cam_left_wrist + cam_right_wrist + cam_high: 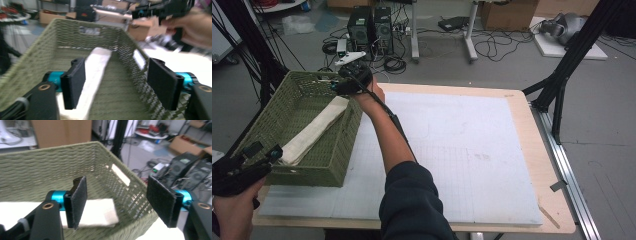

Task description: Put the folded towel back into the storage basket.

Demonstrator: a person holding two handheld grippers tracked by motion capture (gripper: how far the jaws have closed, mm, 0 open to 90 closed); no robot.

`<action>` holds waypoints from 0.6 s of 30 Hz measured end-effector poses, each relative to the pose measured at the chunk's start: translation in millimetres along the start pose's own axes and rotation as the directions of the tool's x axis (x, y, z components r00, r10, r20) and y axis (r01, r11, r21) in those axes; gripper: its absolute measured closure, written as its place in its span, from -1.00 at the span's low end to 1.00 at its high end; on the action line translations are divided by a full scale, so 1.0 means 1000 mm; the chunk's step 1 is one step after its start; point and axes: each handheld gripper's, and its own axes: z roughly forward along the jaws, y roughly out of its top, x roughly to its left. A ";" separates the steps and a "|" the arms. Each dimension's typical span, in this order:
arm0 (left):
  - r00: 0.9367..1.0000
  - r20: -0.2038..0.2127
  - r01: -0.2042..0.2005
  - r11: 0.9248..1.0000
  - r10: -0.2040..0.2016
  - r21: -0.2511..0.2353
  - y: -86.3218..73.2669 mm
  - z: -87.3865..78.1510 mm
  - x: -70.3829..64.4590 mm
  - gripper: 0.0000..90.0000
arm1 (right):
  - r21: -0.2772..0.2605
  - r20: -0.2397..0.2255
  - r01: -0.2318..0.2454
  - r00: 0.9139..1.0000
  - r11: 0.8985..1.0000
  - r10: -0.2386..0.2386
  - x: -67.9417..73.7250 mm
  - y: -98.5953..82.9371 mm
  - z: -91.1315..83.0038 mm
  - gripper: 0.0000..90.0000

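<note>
**Both grippers open at the basket's ends**

A white mat (462,150) covers the wooden table (557,200). At its left edge sits a green woven basket (272,120) holding a folded cream cloth (314,131). The left gripper (262,155) gapes at the near end, the right gripper (337,82) at the far end, both empty.

Folded cloth (312,131) inside basket (332,165) on table's (522,115) left edge.

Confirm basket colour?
Olive green woven basket, with a cream folded cloth inside; clearest in the right gripper view.
</note>
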 end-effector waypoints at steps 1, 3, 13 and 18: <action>1.000 0.013 0.011 1.000 -0.011 0.000 0.000 0.001 0.000 -0.41 | 0.001 -0.010 -0.002 1.000 1.000 0.002 -0.001 -0.001 -0.005 -0.32; 1.000 0.025 0.014 1.000 -0.014 0.007 0.001 0.003 -0.003 -0.46 | -0.003 -0.031 -0.009 0.999 1.000 0.009 -0.003 -0.003 -0.014 -0.37; 0.990 0.125 -0.062 0.998 0.059 0.021 0.002 0.016 -0.028 -0.57 | 0.004 -0.044 -0.051 0.998 0.999 0.051 -0.016 -0.023 -0.062 -0.57; 0.981 0.182 -0.076 0.997 0.072 0.016 0.002 0.024 -0.041 -0.57 | 0.017 -0.029 -0.047 0.998 0.999 0.047 -0.022 -0.032 -0.088 -0.59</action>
